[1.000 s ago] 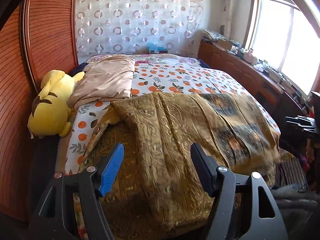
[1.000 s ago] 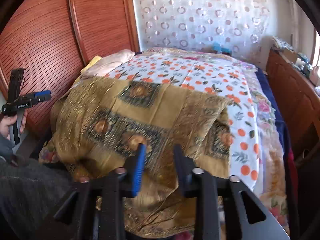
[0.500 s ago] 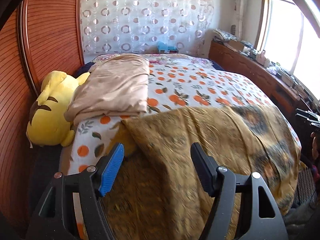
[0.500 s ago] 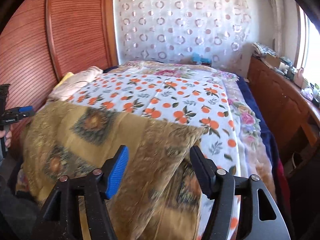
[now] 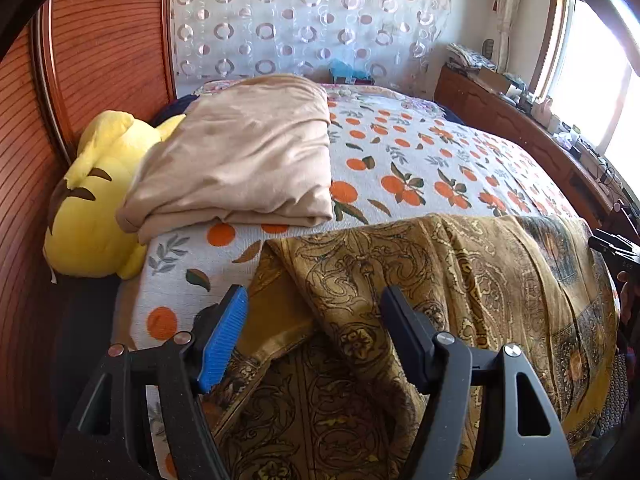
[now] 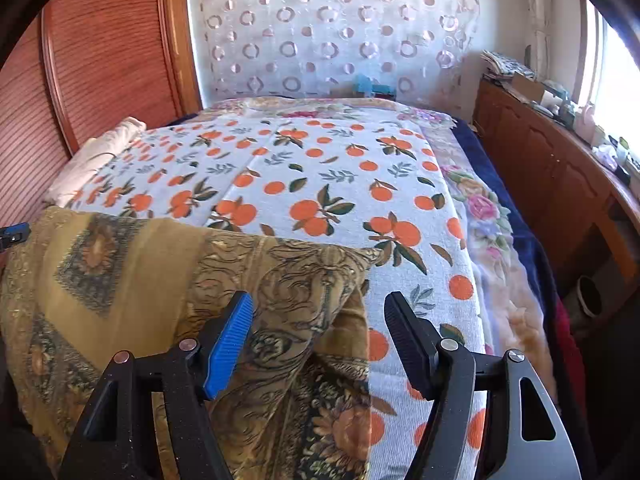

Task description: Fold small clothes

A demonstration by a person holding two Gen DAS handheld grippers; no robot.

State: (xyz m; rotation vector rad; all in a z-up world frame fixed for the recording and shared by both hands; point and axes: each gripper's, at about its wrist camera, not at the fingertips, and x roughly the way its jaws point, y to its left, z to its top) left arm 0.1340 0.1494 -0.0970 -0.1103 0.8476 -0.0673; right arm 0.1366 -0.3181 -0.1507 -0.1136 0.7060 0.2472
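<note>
A gold and brown patterned cloth (image 5: 460, 280) lies folded across the near end of the bed and hangs over its front edge. It also shows in the right wrist view (image 6: 168, 280). My left gripper (image 5: 314, 320) is open and empty, just above the cloth's left corner. My right gripper (image 6: 318, 326) is open and empty, above the cloth's right folded corner. The other gripper's tip shows at the right edge of the left wrist view (image 5: 616, 246).
The bed carries an orange-print sheet (image 5: 420, 160). A folded beige blanket (image 5: 248, 152) and a yellow plush toy (image 5: 92, 208) lie at its left. A wooden wall panel (image 5: 100, 40) stands on the left, a wooden cabinet (image 6: 552, 184) with clutter on the right.
My right gripper opened and let go of the cloth. Both grippers moved forward and lower over the bed's near edge. The cloth now lies flatter across the end.
</note>
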